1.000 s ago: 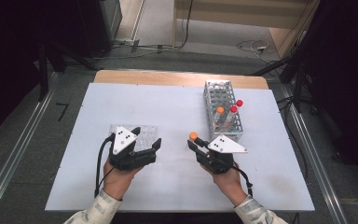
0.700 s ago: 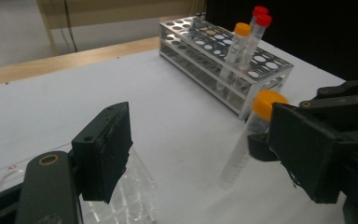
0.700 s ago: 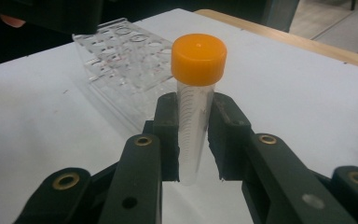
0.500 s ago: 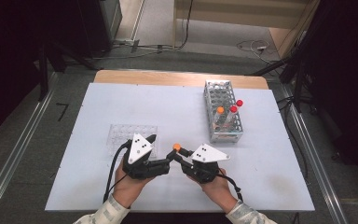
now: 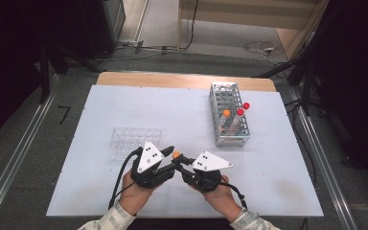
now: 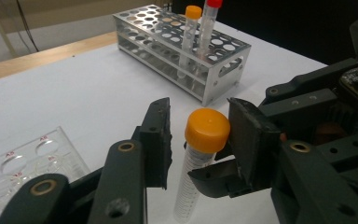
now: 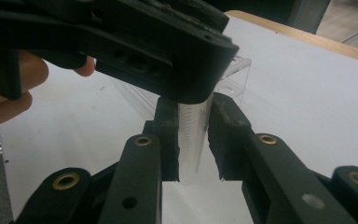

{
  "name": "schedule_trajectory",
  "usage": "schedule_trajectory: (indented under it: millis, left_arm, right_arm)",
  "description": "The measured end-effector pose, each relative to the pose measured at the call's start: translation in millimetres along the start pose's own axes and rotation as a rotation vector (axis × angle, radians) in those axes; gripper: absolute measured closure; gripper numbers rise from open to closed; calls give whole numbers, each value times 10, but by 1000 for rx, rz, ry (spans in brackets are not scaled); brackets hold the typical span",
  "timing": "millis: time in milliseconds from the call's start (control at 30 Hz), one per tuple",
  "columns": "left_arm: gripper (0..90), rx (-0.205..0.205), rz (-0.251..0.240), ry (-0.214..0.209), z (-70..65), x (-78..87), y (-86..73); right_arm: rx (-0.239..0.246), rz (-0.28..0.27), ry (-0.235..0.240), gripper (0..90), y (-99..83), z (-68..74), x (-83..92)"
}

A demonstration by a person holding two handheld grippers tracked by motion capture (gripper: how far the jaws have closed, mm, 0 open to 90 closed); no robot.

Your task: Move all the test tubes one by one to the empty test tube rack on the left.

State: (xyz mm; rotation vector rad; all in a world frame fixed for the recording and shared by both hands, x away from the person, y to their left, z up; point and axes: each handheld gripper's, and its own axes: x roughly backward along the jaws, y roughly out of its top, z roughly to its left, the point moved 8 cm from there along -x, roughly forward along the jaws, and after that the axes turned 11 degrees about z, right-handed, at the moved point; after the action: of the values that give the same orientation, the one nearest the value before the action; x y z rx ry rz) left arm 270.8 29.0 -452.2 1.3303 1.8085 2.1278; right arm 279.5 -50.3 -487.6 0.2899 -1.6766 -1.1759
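The tube (image 6: 200, 163) with the orange cap (image 6: 207, 129) stood upright low in the middle of the high view, where the two grippers met above the table (image 5: 268, 163). In the right gripper view the right gripper (image 7: 193, 140) had its jaws pressed on the clear body of the tube, one on each side, so it held the tube tight. In the left gripper view the left gripper (image 6: 200, 137) had its jaws around the cap. The jaws had just been closing, with the cap between them. The right-hand jaw in that view touched the cap, but a small gap still showed between the cap and the other jaw, so the left gripper was not yet clamped on it. In the high view the left gripper (image 5: 165, 160) sat just left of the cap and the right gripper (image 5: 184, 163) just right of it, each in one hand at the bottom of the frame. A clear plate (image 5: 136, 139) with round wells lay flat on the table just above the left gripper. A metal rack (image 5: 227, 115) stood well apart in the upper right of the table. It held one tube with an orange cap (image 5: 226, 113) and two tubes with red caps (image 5: 240, 112), all upright. In the left gripper view the rack (image 6: 182, 51) showed at the top, behind the held tube.
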Motion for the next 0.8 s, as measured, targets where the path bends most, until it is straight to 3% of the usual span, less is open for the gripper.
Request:
schedule_trajectory:
  millis: [133,333,400,433,467,633,800]
  left_arm:
    - [694,-9,6,-9,-8,-2,-6]
    - [705,-4,8,-14,0,13,-2]
    - [705,3,3,-16,15,40,8]
    - [705,3,3,-16,15,40,8]
    - [705,15,-8,-14,45,93,30]
    - [705,52,-22,-2,159,207,67]
    - [705,83,-31,13,276,325,73]
  right_arm:
    - [-2,2,1,714,-1,14,0]
    - [3,3,4,693,-3,21,1]
    - [3,1,22,589,1,28,10]
    - [3,1,22,589,1,28,10]
    - [10,2,39,492,1,36,35]
    - [3,-3,54,331,11,-4,137]
    - [-23,17,17,281,-97,-198,235]
